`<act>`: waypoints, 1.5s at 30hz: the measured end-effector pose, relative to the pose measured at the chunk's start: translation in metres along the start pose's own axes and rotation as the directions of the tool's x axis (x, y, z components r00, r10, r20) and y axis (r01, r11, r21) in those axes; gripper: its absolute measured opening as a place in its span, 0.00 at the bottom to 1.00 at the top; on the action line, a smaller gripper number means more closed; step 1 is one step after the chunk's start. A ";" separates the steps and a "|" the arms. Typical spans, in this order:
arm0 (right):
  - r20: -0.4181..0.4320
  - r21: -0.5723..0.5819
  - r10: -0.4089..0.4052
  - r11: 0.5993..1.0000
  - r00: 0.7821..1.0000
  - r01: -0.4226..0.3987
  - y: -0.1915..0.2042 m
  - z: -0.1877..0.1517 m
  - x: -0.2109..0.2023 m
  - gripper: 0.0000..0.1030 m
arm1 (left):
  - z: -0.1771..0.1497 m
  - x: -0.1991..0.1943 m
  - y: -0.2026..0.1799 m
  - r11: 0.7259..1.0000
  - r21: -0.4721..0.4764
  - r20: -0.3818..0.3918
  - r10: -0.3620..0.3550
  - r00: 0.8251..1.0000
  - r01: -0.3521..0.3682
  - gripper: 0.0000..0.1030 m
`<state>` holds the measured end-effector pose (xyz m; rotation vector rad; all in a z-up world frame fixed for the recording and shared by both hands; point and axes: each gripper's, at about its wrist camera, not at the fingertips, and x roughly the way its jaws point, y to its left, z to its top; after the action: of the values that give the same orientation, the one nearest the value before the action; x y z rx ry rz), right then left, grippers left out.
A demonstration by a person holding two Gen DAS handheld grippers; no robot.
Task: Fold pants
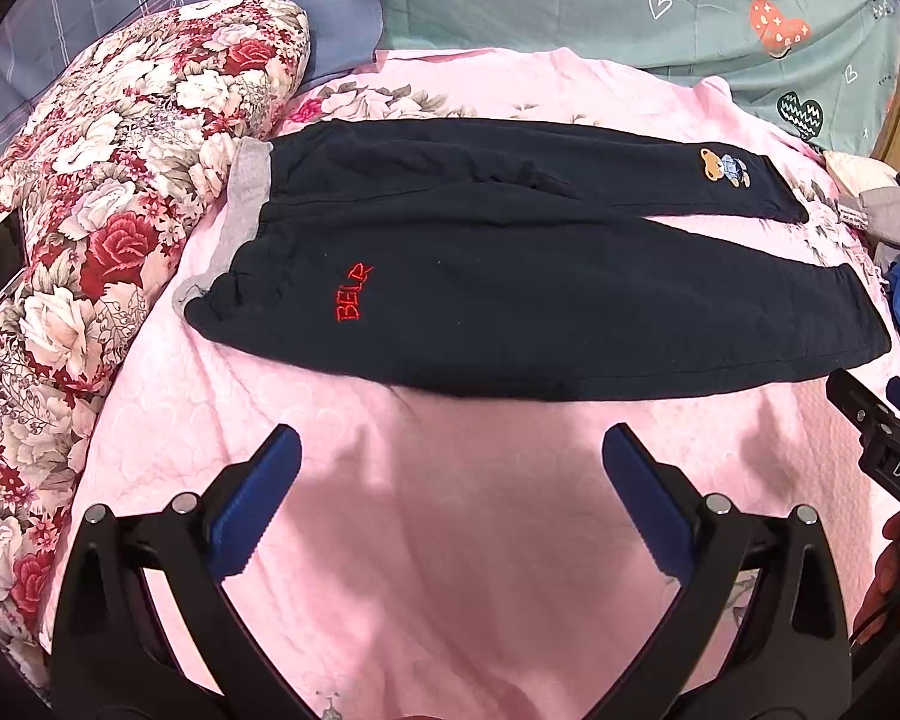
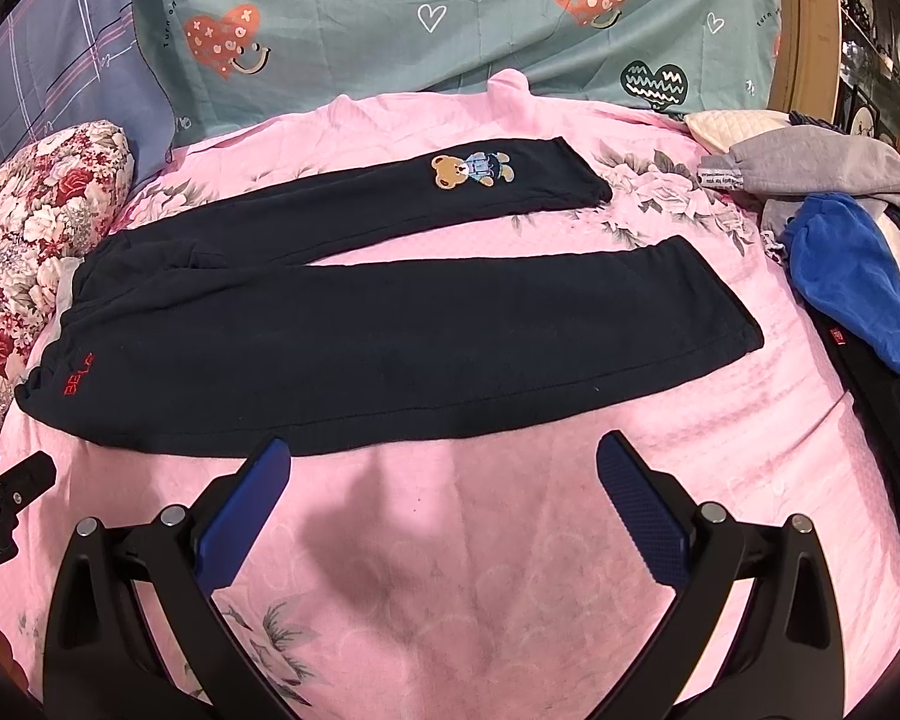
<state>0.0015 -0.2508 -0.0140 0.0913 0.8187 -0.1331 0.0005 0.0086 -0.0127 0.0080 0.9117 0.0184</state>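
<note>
Both the left hand-held gripper (image 1: 450, 501) and right hand-held gripper (image 2: 441, 507) hung wide open and empty below the flat navy pants (image 1: 510, 276), where a bite might have snagged the pink bedspread (image 1: 450, 570) too.

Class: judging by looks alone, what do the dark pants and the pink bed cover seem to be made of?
Pants: probably thick matte knit cotton or fleece, soft and shineless, with a grey ribbed waistband.
Pink bed cover: apparently quilted cotton-like fabric, with faint stitched circles.
</note>
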 end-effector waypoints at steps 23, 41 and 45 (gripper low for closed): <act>-0.005 -0.013 0.000 1.000 1.000 0.000 0.002 0.004 0.000 0.99 | 0.004 0.001 0.003 1.000 0.002 0.003 -0.010 1.000 0.010 0.98; -0.078 0.064 0.010 0.998 0.997 -0.005 -0.019 0.005 0.033 0.99 | 0.034 0.088 0.148 0.876 -0.473 -0.173 -0.196 0.965 0.093 0.96; -0.071 0.076 0.005 0.997 0.997 0.000 -0.030 0.007 0.032 0.99 | 0.054 0.109 0.146 0.888 -0.453 -0.194 -0.179 0.965 0.074 0.73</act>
<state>0.0236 -0.2841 -0.0331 0.1691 0.8843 -0.1590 0.1076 0.1567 -0.0637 -0.4905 1.1232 0.1067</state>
